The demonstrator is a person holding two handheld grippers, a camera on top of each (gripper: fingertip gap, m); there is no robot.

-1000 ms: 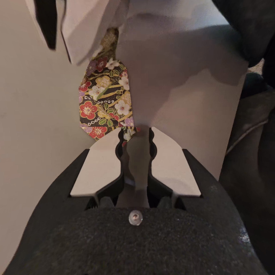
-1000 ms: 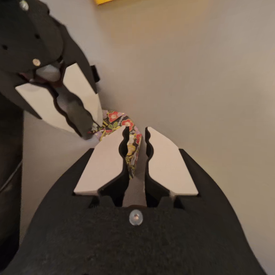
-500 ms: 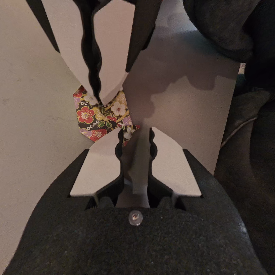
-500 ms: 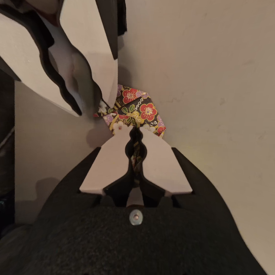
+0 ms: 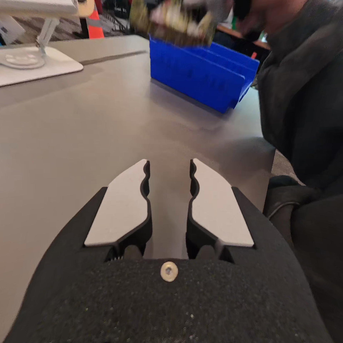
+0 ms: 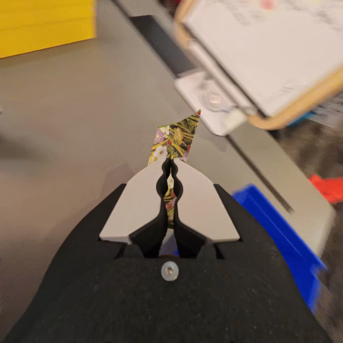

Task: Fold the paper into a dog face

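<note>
The folded floral paper (image 6: 174, 141), black with red, white and gold flowers, is held edge-on in my right gripper (image 6: 170, 161), which is shut on it and holds it up in the air above the grey table (image 6: 74, 120). In the left wrist view the same paper (image 5: 172, 20) shows as a blur high above the blue bin (image 5: 200, 74). My left gripper (image 5: 169, 163) is open and empty, low over the grey table (image 5: 92, 130).
A blue bin stands on the table's far right and shows in the right wrist view (image 6: 278, 232) too. A white stand base (image 5: 33, 63) holds a tilted board (image 6: 269, 52). A yellow box (image 6: 44, 26) sits at the back. A dark sleeve (image 5: 306, 111) is on the right. My right fingertips sit around 25 cm from my left ones.
My right gripper has closed on the paper and lifted it off the table toward the blue bin. My left gripper has pulled back from the paper and now looks level across the table.
</note>
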